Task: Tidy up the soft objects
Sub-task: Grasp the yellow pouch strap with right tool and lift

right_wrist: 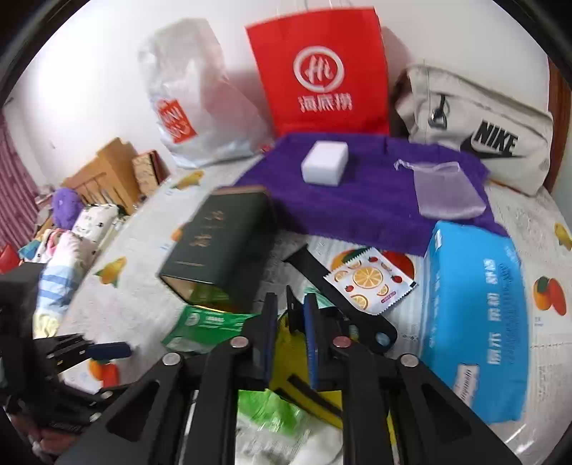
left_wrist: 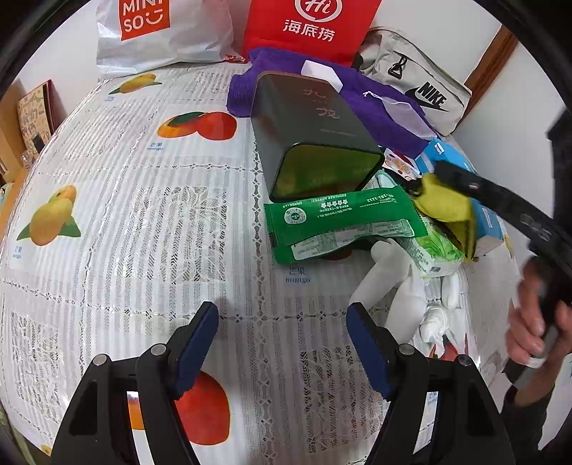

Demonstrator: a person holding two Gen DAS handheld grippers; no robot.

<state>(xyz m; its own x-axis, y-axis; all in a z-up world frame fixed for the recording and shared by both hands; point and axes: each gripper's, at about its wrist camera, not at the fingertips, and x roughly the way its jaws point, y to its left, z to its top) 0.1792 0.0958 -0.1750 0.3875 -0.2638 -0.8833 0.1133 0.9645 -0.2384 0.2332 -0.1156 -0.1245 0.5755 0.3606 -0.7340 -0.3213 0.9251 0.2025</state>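
Observation:
My left gripper (left_wrist: pixel 282 343) is open and empty above the fruit-print tablecloth (left_wrist: pixel 125 214). My right gripper (right_wrist: pixel 290 339) is shut on a yellow cloth (left_wrist: pixel 447 207) with a black edge, held above the table; in the left wrist view the cloth hangs from its fingers at the right. A purple towel (right_wrist: pixel 357 200) lies at the back with a white sponge block (right_wrist: pixel 324 162) and a lilac mesh pouch (right_wrist: pixel 447 193) on it. A white plush toy (left_wrist: pixel 404 297) lies beside the left gripper.
A dark green tin (left_wrist: pixel 311 143) lies on its side mid-table. Green wipe packs (left_wrist: pixel 339 221), a blue tissue pack (right_wrist: pixel 472 314), a fruit-print sachet (right_wrist: pixel 371 279) and a black tool (right_wrist: pixel 339 297) lie nearby. A red bag (right_wrist: pixel 321 71), a white plastic bag (left_wrist: pixel 161 32) and a Nike pouch (right_wrist: pixel 482 132) stand behind.

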